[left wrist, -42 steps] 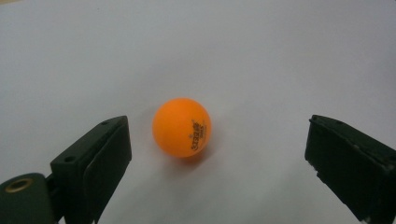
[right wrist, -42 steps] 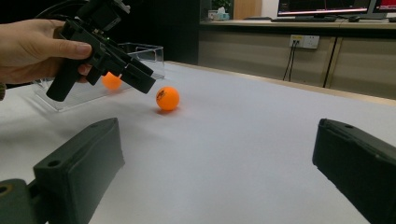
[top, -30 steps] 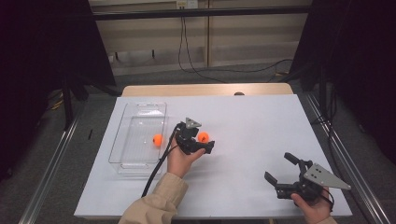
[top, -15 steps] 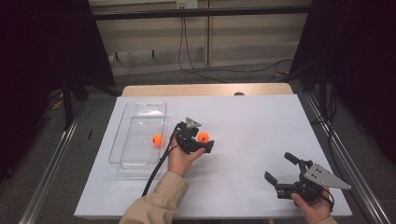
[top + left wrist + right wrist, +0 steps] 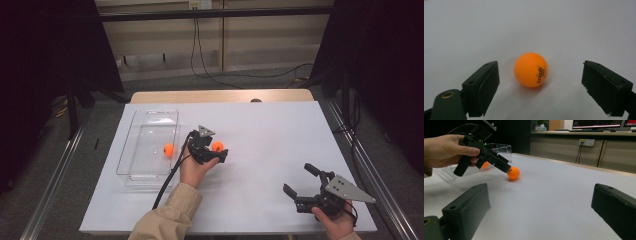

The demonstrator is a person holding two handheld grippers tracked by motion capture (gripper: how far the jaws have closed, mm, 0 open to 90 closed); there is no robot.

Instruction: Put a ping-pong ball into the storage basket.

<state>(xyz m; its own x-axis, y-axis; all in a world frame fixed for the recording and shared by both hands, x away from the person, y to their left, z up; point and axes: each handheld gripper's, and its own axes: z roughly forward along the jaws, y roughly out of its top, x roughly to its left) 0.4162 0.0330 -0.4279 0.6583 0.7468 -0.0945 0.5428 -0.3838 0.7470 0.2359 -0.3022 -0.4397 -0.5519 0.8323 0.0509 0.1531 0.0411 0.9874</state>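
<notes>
An orange ball point(image 5: 217, 146) lies on the white table sheet point(image 5: 270, 130) just right of centre-left. My left gripper point(image 5: 218, 149) is open around it, one jaw on each side with gaps; in the left gripper view the ball point(image 5: 531, 69) sits on the sheet between the jaws of that gripper point(image 5: 541, 82), nearer the left one. A second orange ball point(image 5: 170, 149) rests inside the clear tray point(image 5: 150, 120). My right gripper point(image 5: 299, 179) is held open near the front right, nothing between its jaws point(image 5: 541, 202). It looks toward the ball point(image 5: 513, 173) and the left gripper point(image 5: 504, 167).
The clear tray stands lengthwise at the table's left. A black cable point(image 5: 167, 185) trails from the left gripper to the front edge. Dark curtains flank the table, and a wooden strip point(image 5: 220, 96) runs along its far edge.
</notes>
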